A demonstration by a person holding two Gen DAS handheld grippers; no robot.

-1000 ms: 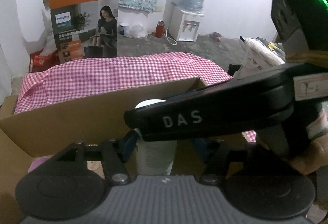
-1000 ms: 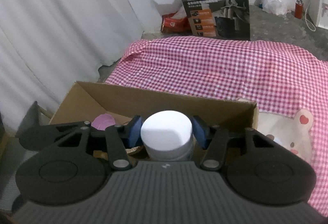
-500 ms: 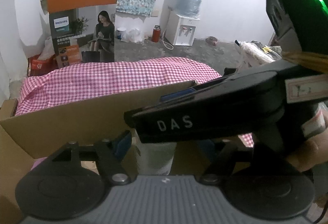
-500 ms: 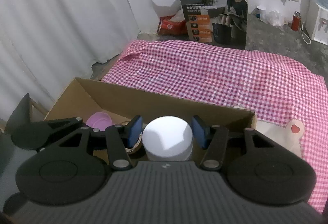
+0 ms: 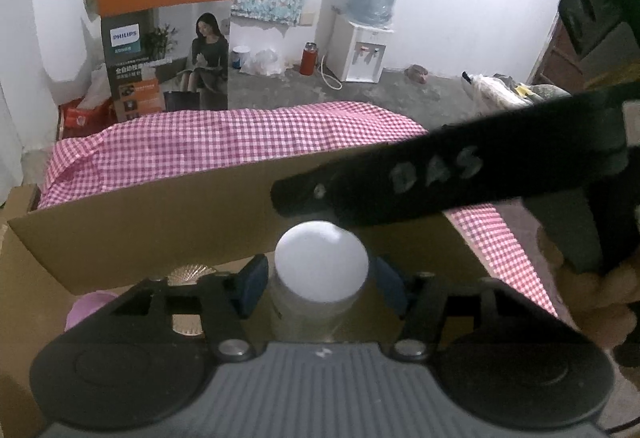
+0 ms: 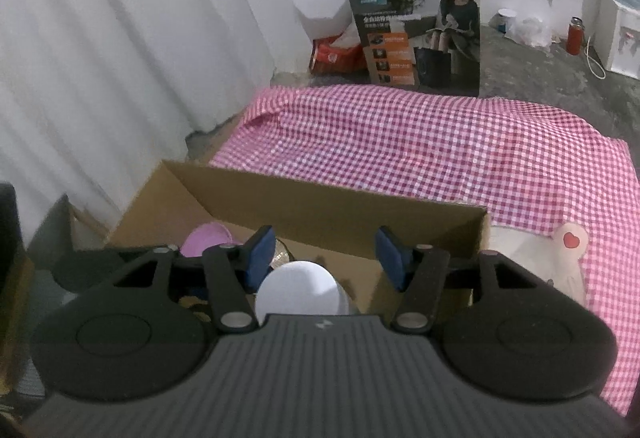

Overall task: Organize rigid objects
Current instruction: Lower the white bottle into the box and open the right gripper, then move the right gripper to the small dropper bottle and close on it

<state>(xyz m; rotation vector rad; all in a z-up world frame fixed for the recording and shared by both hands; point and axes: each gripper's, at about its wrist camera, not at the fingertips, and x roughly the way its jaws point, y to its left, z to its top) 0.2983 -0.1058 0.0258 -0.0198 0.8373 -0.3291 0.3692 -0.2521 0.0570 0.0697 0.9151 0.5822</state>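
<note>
Low in the frame, inside the cardboard box point(image 6: 320, 205), a white-lidded jar point(image 6: 298, 292) stands upright. Right hand-held gripper point(image 6: 326, 258) opening, clear above it. Left hand-held gripper point(image 5: 318, 280) closing around the jar, pads not yet touching. Risk: an off-centre squeeze tips it.

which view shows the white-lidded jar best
The left wrist view. There the white-lidded jar shows its lid and part of its pale body, standing in the cardboard box, with only a black gripper arm crossing just above it. The right wrist view shows only the lid; that camera's own housing hides the body.
</note>
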